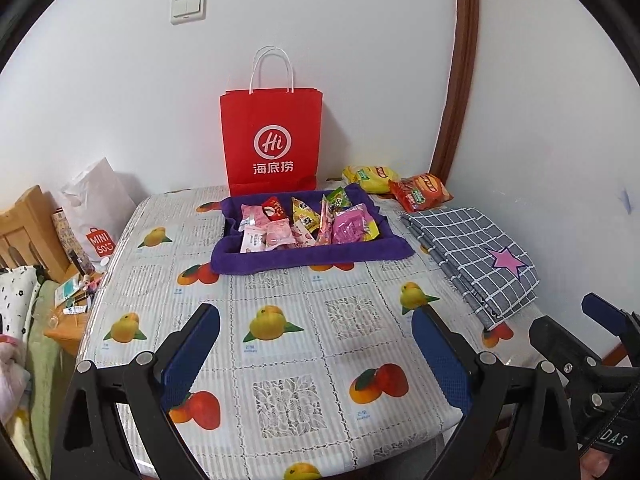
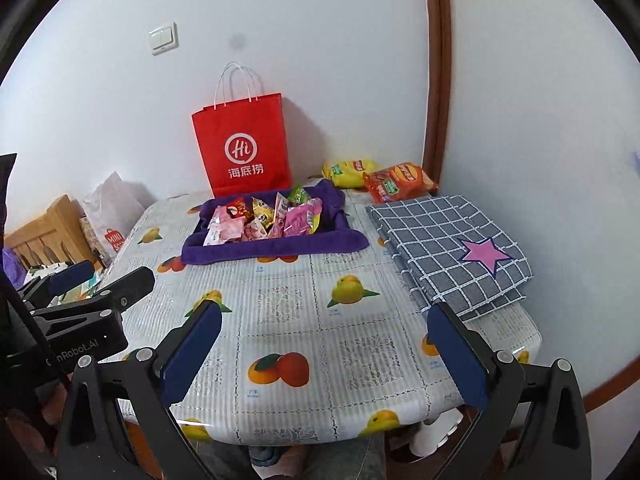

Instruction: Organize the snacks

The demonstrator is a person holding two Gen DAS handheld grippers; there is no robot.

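Note:
A purple cloth-lined tray (image 1: 308,258) sits at the far middle of the table and holds several small wrapped snacks (image 1: 304,220). Behind it to the right lie a yellow chip bag (image 1: 370,178) and a red chip bag (image 1: 420,192). My left gripper (image 1: 316,314) hovers open over the near tablecloth, well short of the tray, with nothing between its blue pads. My right gripper (image 2: 325,309) is also open and empty, beside the left one and equally far from the tray (image 2: 276,250).
A red paper bag (image 1: 272,140) stands against the wall behind the tray. A folded grey checked cloth with a pink star (image 1: 472,256) lies on the table's right side. A white shopping bag (image 1: 96,208) and wooden furniture (image 1: 28,228) stand off the left edge.

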